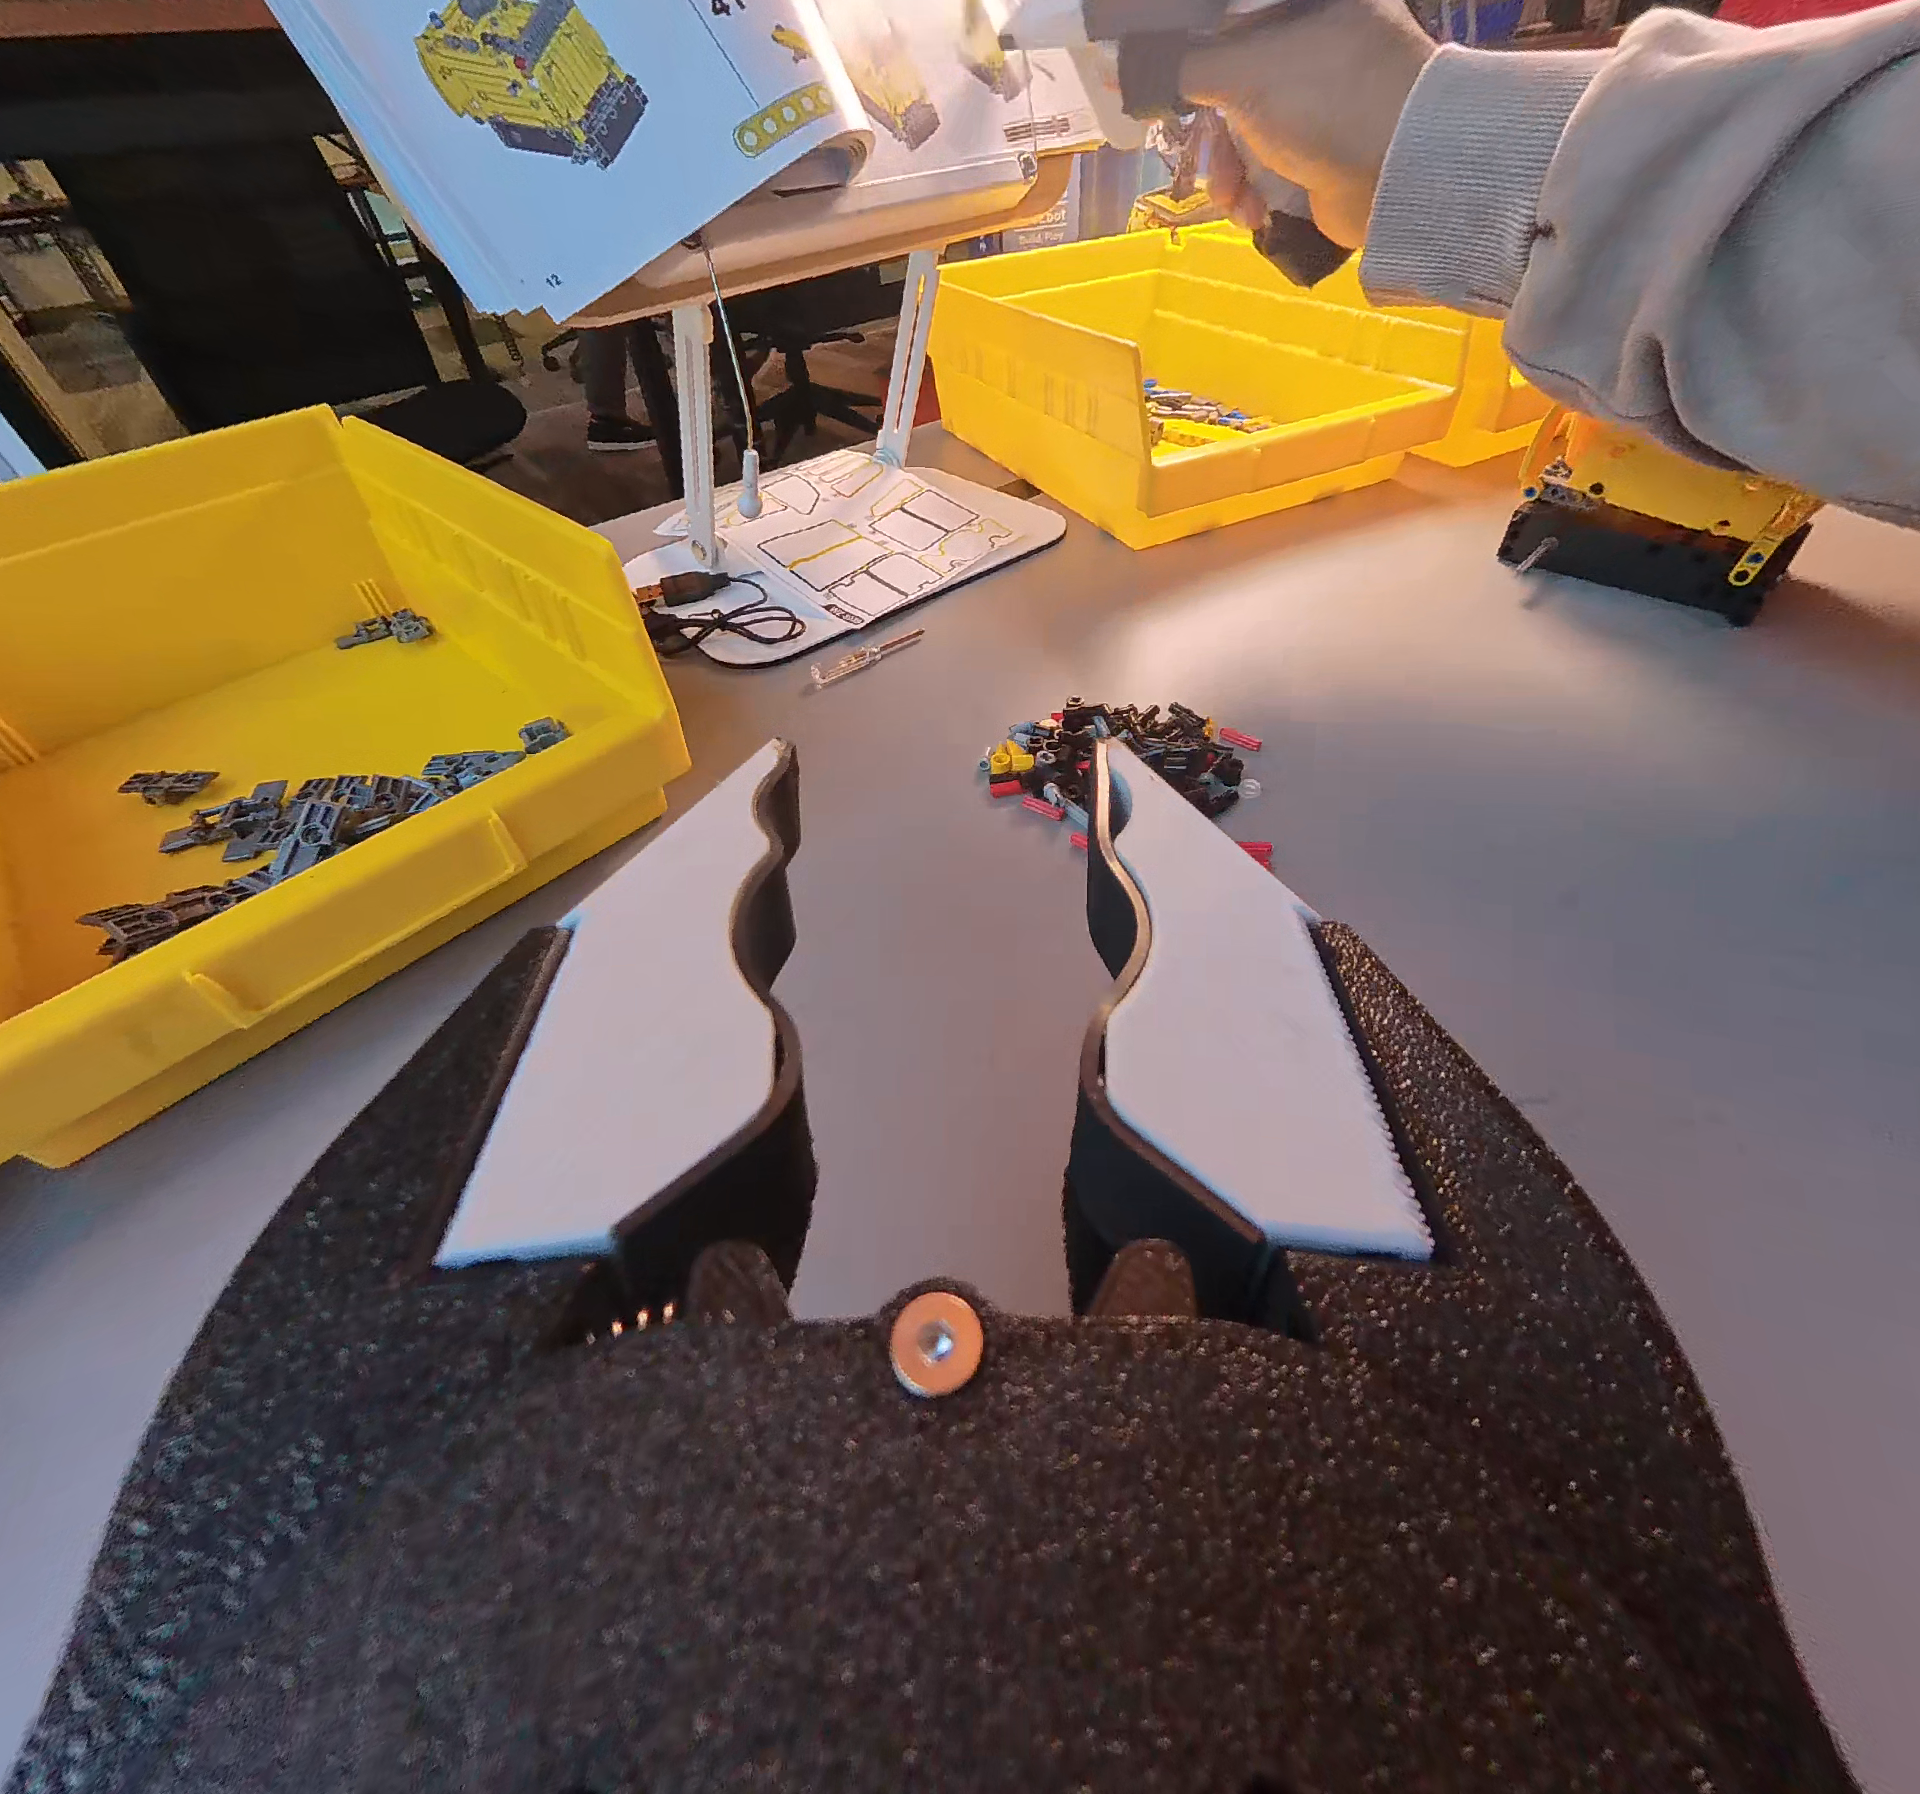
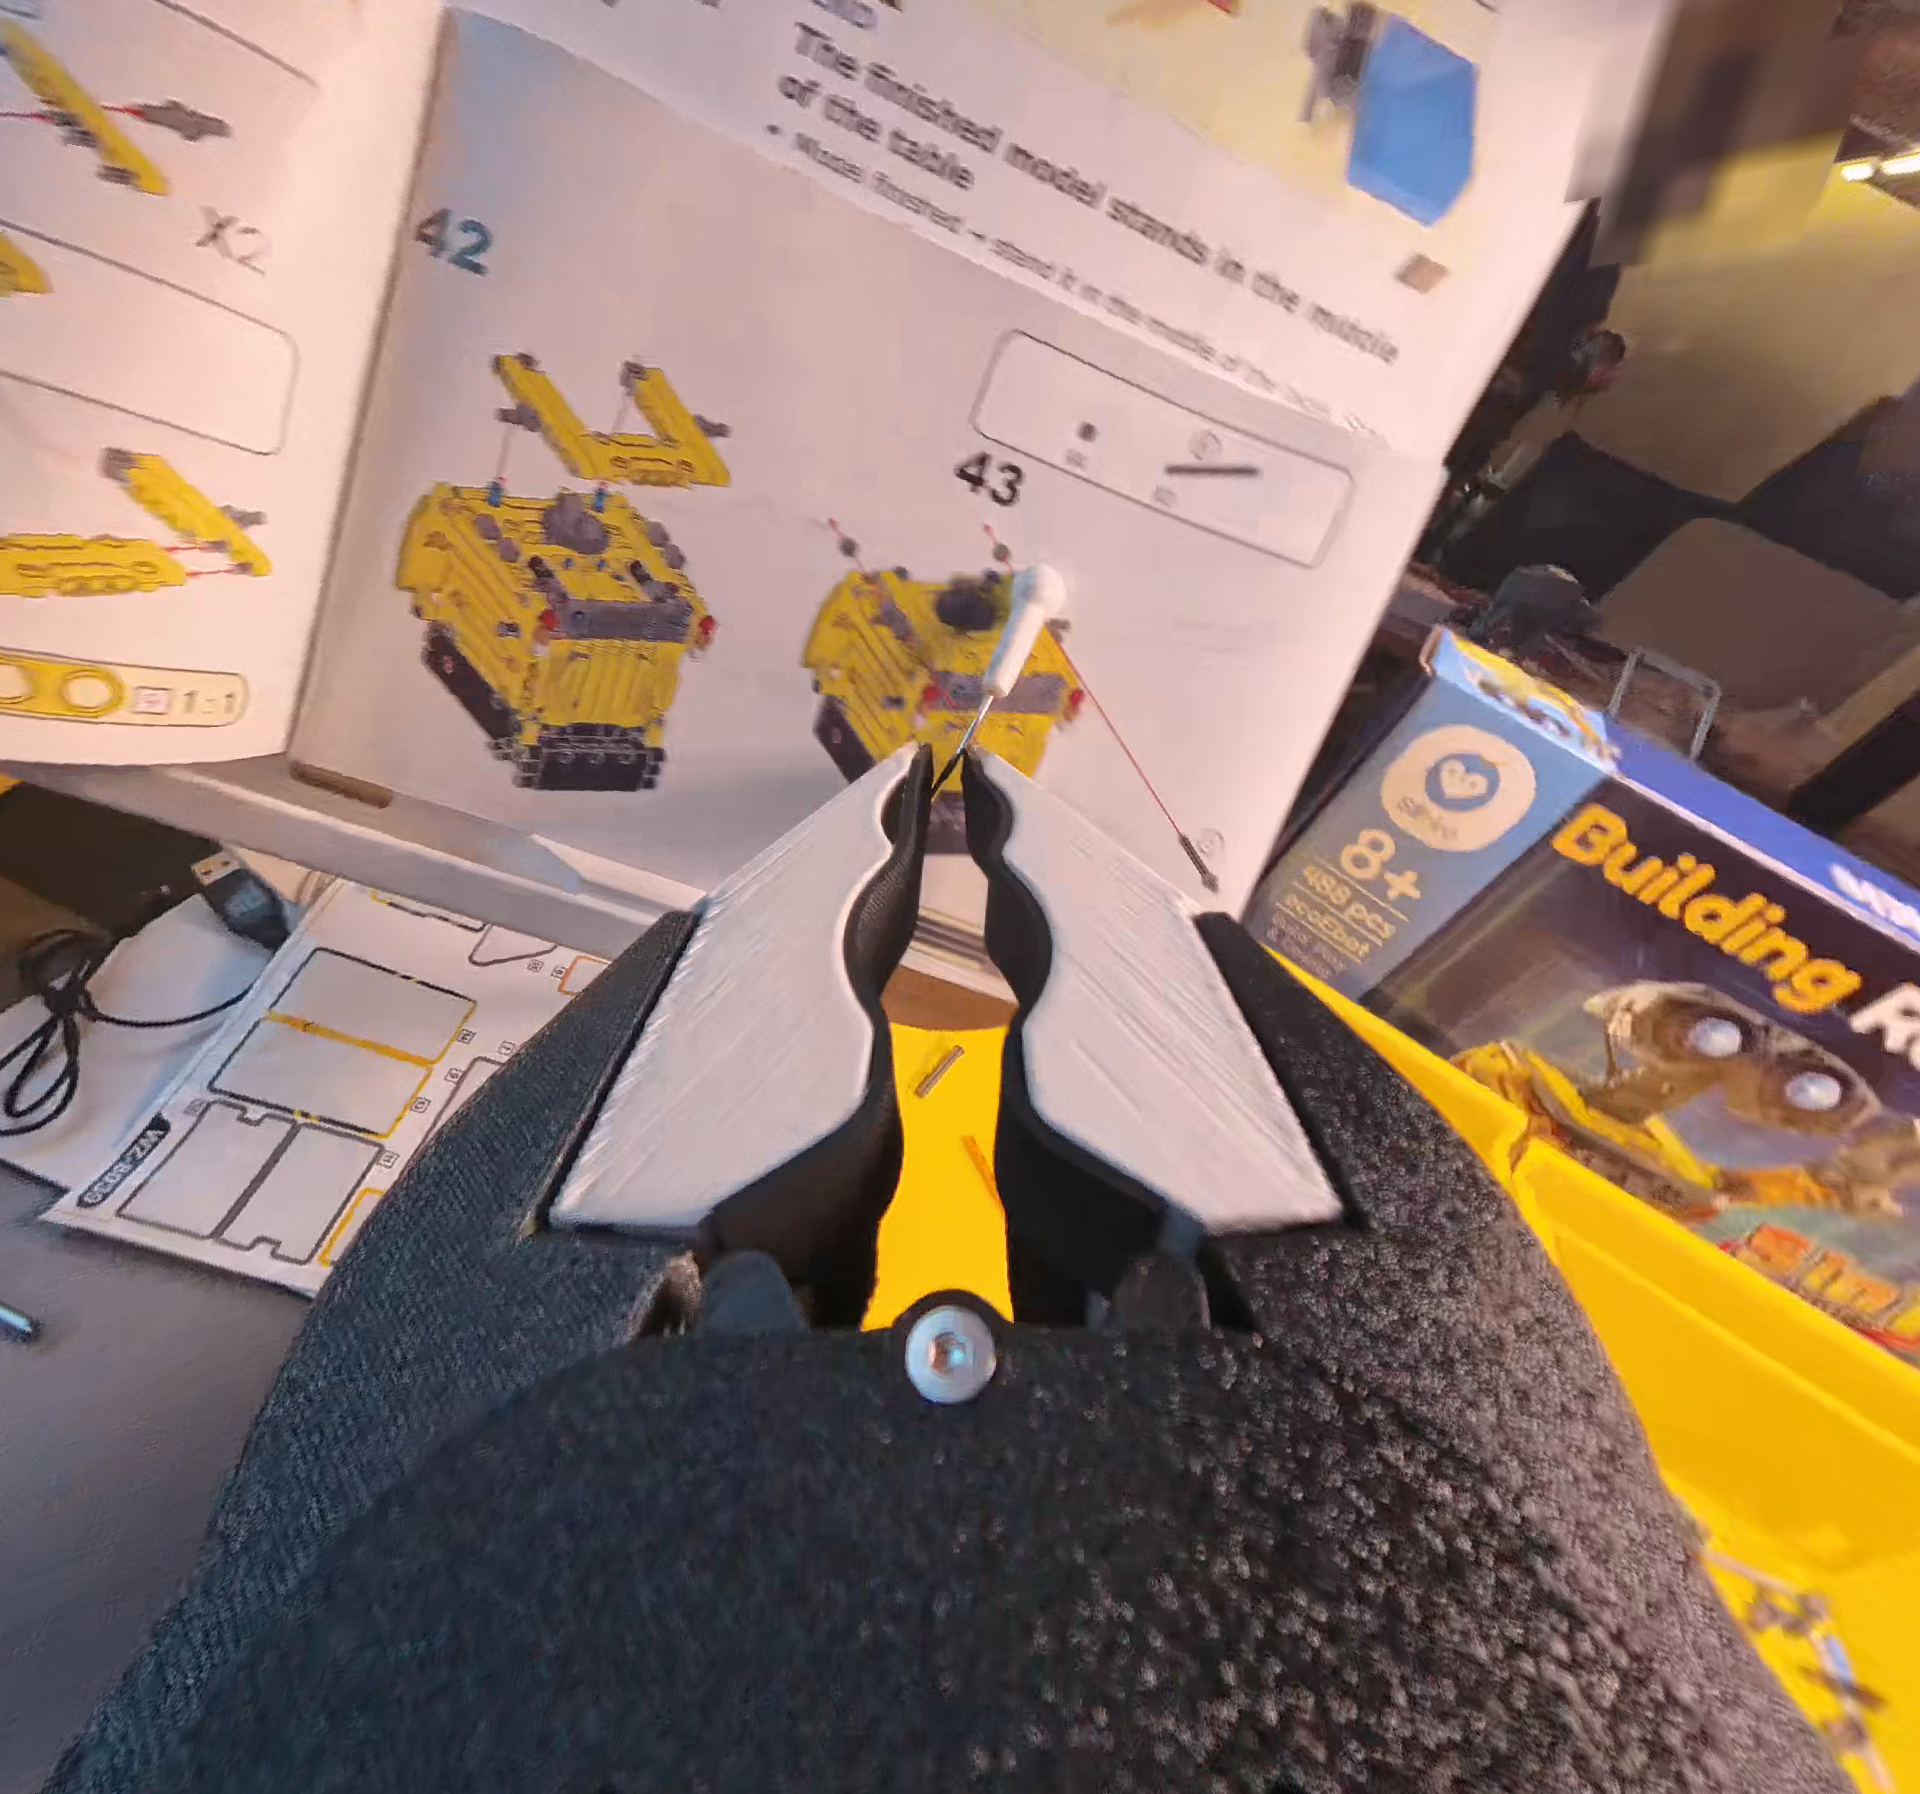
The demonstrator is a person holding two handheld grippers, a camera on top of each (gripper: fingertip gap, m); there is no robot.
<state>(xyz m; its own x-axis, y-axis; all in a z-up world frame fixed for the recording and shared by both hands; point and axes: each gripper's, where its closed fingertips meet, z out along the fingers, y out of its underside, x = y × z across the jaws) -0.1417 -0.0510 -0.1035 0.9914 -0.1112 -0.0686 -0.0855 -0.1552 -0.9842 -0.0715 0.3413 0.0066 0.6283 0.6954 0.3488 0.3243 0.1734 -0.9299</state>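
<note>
My right gripper [image 2: 940, 759] is shut on the thin metal wire of a white-capped page-holder pin [image 2: 1023, 622], right in front of the open instruction booklet [image 2: 727, 310] on its stand. It also shows in the left wrist view [image 1: 1029, 30], held by a hand in a grey sleeve against the booklet [image 1: 540, 82]. My left gripper [image 1: 945, 768] is open and empty, low over the grey table. Its right fingertip [image 1: 1117, 788] is next to a pile of small black, red and yellow parts [image 1: 1164, 736].
A yellow bin with grey parts [image 1: 582, 664] stands at the left, another yellow bin [image 1: 1039, 383] at the back right. A partly built yellow and black model [image 1: 1652, 549] sits far right. A sticker sheet [image 1: 883, 539], a cable and a small screwdriver [image 1: 868, 658] lie by the stand. A blue toy box [image 2: 1558, 913] stands behind the bin. The gap from one gripper's tips to the other's is roughly 40 cm.
</note>
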